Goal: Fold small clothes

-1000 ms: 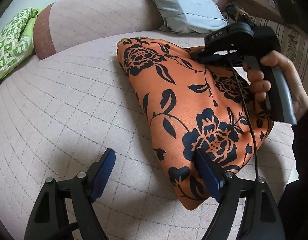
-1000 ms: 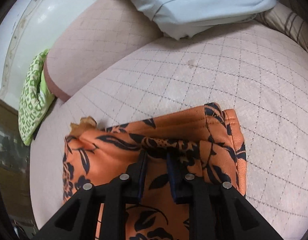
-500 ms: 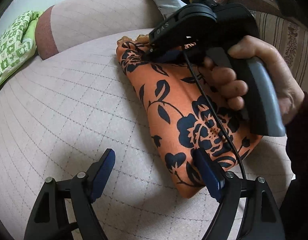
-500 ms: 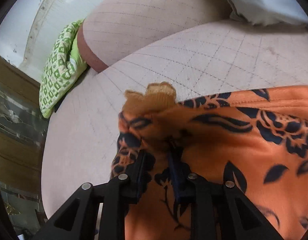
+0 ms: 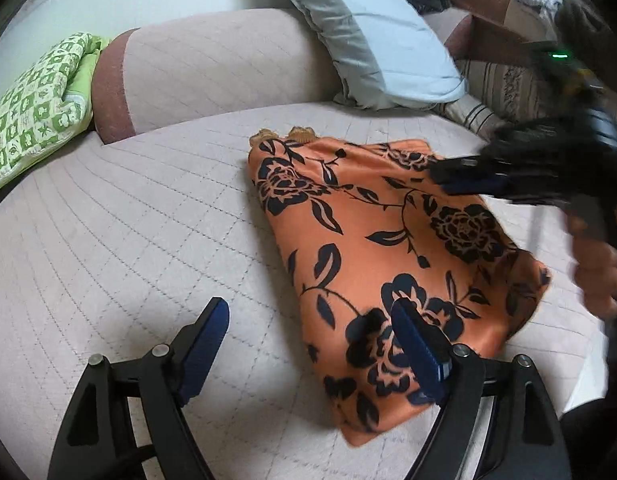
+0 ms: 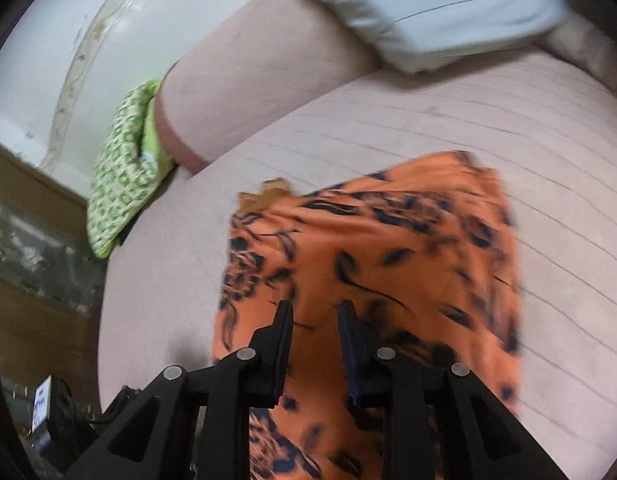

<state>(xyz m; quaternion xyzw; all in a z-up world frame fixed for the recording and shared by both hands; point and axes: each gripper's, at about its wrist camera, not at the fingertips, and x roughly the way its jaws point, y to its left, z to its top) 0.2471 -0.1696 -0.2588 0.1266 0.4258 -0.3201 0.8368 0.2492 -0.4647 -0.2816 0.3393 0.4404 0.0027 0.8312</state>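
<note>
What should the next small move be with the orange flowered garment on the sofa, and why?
Probably bring the open left gripper down onto the near edge of the orange, black-flowered garment and close. The cloth lies folded flat on the quilted pink sofa seat; the right gripper has its jaws slightly apart with nothing between them, above the cloth. The left jaws straddle that edge.

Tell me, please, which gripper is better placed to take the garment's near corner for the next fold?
Left, probably. The left gripper is wide open just short of the orange floral garment, one finger already over its near end. The right gripper is slightly open above the garment's middle, blurred with motion and holding nothing.
</note>
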